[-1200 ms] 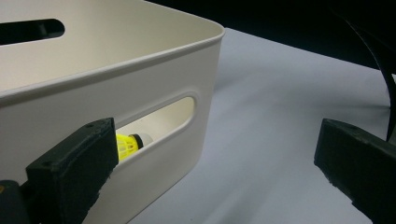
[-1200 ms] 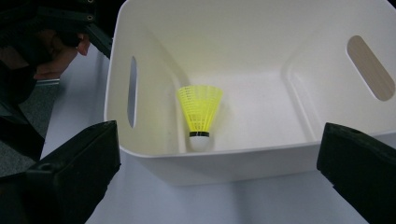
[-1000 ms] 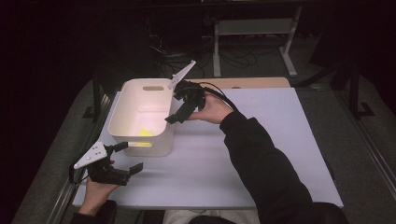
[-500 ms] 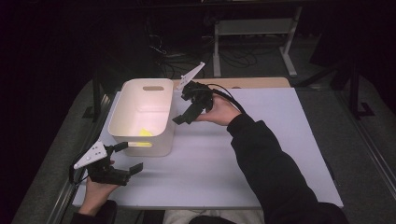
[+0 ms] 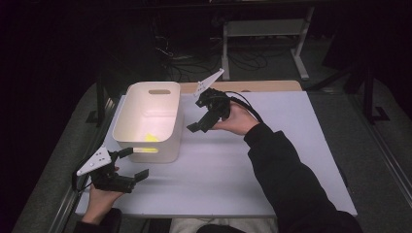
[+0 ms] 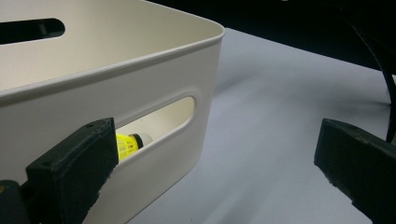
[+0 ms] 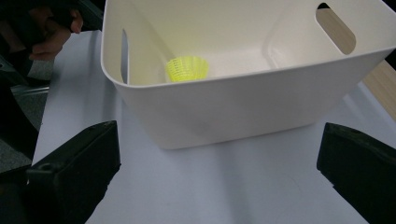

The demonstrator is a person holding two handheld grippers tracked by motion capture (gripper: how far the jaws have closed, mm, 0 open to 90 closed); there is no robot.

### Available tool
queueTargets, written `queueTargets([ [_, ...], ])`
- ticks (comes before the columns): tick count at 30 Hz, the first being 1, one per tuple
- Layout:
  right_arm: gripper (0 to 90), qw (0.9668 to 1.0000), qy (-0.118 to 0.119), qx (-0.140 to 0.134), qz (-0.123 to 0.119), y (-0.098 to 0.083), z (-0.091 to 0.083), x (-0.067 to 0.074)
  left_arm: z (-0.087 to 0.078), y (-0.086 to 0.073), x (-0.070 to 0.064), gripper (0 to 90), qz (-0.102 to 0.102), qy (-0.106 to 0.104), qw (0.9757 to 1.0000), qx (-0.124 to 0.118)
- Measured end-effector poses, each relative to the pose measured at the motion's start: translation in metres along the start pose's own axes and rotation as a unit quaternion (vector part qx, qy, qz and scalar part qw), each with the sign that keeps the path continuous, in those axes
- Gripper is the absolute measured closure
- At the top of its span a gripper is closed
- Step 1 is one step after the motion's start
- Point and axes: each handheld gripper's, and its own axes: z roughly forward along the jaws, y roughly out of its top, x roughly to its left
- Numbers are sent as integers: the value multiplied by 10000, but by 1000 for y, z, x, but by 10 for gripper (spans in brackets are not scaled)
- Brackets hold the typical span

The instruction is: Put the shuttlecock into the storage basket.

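A white plastic bin (image 5: 163, 154) stands on the left half of the table, with a yellow shuttlecock (image 5: 150, 138) lying on its floor. My left gripper (image 5: 133, 163) hovers at the bin's near corner, open and holding nothing. In the left gripper view the shuttlecock (image 6: 126, 143) shows through the bin's (image 6: 93, 107) handle slot, beyond the left gripper (image 6: 215, 158). My right gripper (image 5: 198, 116) is held just right of the bin, jaws wide apart and empty. The right gripper view looks past the right gripper (image 7: 215, 163) at the bin (image 7: 243, 107) and down on the shuttlecock (image 7: 187, 68).
A pale mat (image 5: 252, 160) covers the table, with a wooden strip (image 5: 257, 86) along its far edge. The person's left hand (image 7: 51, 32) appears beyond the bin in the right gripper view. Dark floor, cables and a metal frame (image 5: 262, 29) lie behind the table.
My right gripper has drawn back to the right, away from the bin's rim. The left gripper and the shuttlecock have stayed put.
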Motion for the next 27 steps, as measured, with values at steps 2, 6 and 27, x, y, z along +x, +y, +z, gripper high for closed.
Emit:
queueTargets([
  [2, 0, 10000, -16, -5, 40, -4, -1, -1, 0, 0, 0, 0, -6, 4, 10000, 3],
  [6, 0, 9999, -62, -14, 118, -10, -4, -5, 0, 0, 0, 0, -14, 5, 10000, 2],
  [27, 0, 9992, -199, -153, 299, -38, -26, -8, 0, 0, 0, 0, -32, 8, 10000, 1],
])
